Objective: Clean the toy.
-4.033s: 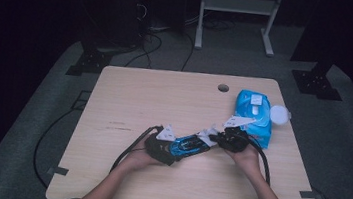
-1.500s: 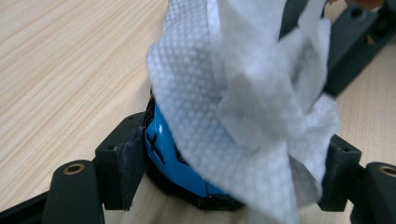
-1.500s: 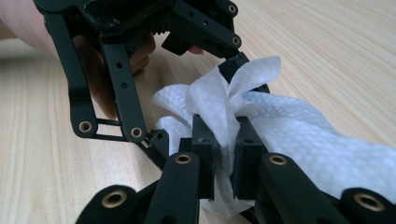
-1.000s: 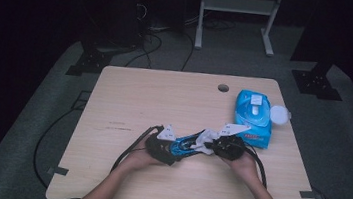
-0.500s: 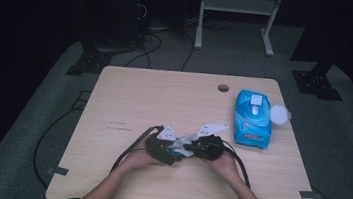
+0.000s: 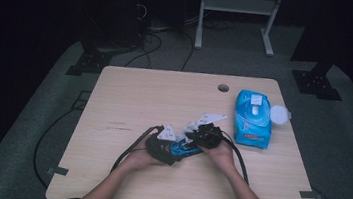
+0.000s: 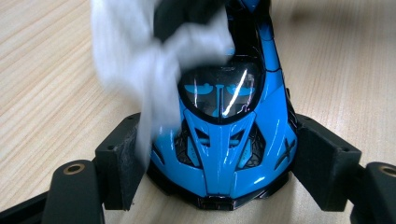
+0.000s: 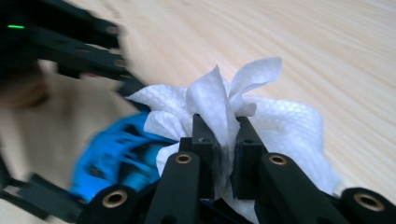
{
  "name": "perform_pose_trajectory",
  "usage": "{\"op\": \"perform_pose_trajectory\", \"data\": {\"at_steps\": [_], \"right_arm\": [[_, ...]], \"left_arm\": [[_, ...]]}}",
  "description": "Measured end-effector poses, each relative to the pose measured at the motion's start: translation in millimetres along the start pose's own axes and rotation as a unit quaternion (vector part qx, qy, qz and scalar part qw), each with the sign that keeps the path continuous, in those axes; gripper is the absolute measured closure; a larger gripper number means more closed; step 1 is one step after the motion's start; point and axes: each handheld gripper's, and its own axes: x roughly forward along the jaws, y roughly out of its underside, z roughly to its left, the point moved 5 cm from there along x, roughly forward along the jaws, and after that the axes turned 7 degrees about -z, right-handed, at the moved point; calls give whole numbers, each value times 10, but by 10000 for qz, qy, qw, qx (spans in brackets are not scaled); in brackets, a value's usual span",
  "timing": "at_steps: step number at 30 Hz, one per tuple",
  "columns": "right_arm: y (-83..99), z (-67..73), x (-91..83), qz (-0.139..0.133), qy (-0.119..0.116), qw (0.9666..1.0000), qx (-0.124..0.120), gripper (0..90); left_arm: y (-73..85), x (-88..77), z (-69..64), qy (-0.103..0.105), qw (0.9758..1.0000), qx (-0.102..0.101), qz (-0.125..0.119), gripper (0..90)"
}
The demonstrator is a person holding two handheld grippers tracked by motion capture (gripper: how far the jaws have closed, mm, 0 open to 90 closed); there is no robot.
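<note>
blue toy car (image 7: pixel 224 140) sits on the wooden table (image 6: pixel 129 99), near the person's edge and well left of the wipes pack (image 6: pixel 252 117). left gripper (image 6: pixel 161 145) is clamped on the car: both pads press its flanks near the nose, which points back at that gripper's camera. right gripper (image 8: pixel 224 149) is clenched on a crumpled white wipe (image 8: pixel 219 107), the jaws nearly meeting with the tissue pinched between them. the wipe lies on the car's roof and rear in the left gripper view, blurred, draping down the car's left side beside the windscreen. in the high view the two grippers meet over the car, right gripper (image 6: pixel 208 135) on the side toward the pack. a round white lid (image 6: pixel 278 114) lies just beside the pack, on its far side from the car.
</note>
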Motion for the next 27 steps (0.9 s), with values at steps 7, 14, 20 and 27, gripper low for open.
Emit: {"op": "perform_pose_trajectory", "data": {"at_steps": [7,14,20,27], "right_arm": [[42,-143,-129,34,121,9999,64,814],[60,-246,-319,49,175,9996,196,813],[32,-365,-612,-233,136,9985,478,813],[270,-254,-546,43,-15,9995,315,810]], "left_arm": [[-4,5,-2,5,10000,3,10,250],[-3,4,0,20,10000,6,16,250],[-3,4,1,16,10000,10,20,249],[-1,1,-2,2,10000,4,28,249]]}}
